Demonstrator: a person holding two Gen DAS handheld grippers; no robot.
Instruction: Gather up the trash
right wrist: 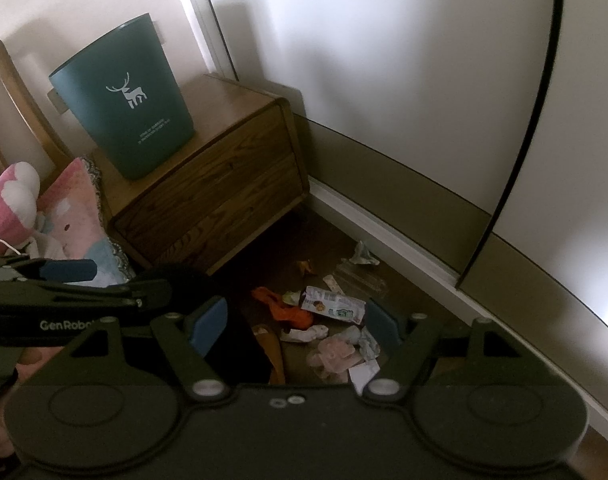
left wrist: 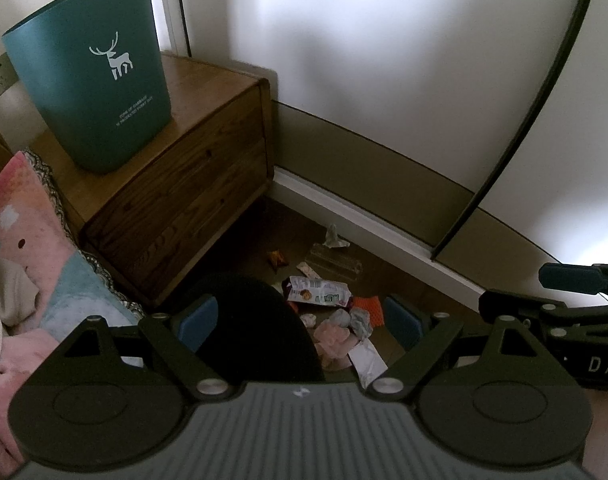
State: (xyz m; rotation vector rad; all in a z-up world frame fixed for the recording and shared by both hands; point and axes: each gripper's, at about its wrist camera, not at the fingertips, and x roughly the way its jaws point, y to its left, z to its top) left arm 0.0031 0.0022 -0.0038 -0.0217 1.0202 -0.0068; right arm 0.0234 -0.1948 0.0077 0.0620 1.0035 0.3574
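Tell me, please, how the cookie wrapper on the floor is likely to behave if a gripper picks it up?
The cookie wrapper looks like crumpled thin film, so it is probably light and floppy, sagging from whichever edge is pinched. Its glossy surface may slip between the fingers. It lies against the orange scrap, which might get nudged along.

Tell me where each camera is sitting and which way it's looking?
Left wrist: sits on the left gripper, aimed down at the floor trash; its open fingers show, and the right gripper pokes in.
Right wrist: sits on the right gripper, aimed down likewise; its open fingers show, the left gripper beside.
Shared: green bin on the wooden nightstand, snack wrapper, pink pillow.
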